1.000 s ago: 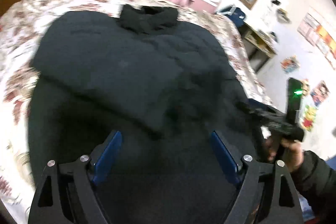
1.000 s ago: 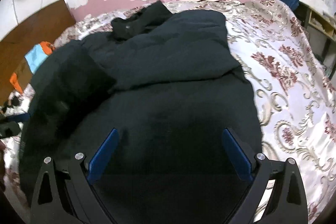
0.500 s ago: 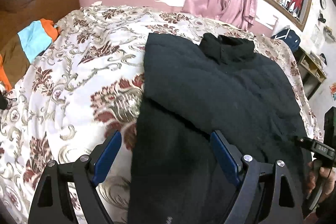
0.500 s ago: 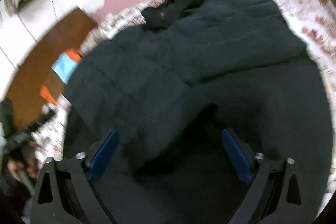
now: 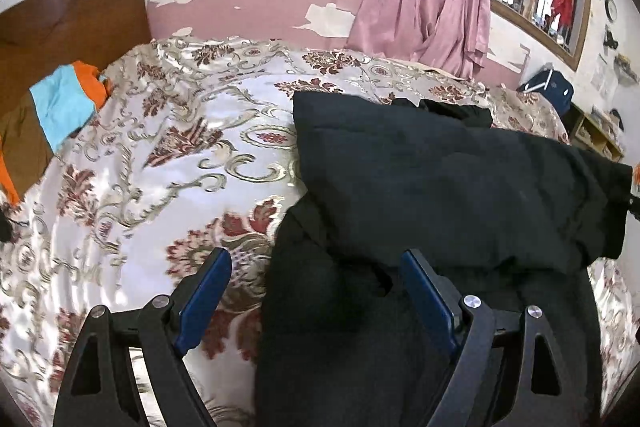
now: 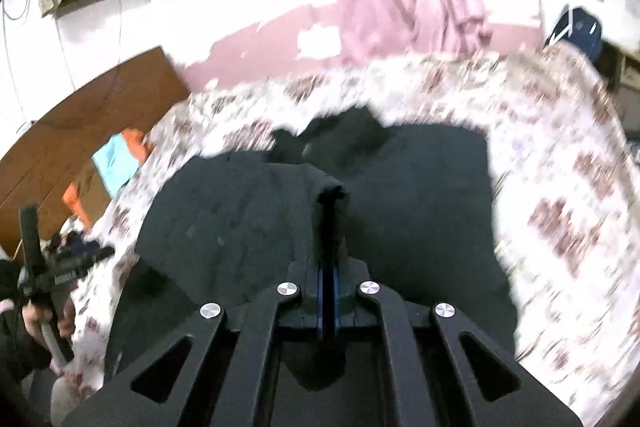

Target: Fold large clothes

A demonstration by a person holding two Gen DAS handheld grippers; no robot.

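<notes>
Lifted black jacket (image 6: 240, 219) now pinched in right hand-held gripper (image 6: 329, 203).

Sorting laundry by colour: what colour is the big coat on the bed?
Black coat, clearest in the left wrist view.

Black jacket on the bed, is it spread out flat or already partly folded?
Partly folded: the black jacket has one side doubled over its body, and the shut right gripper pinches a fold.
</notes>
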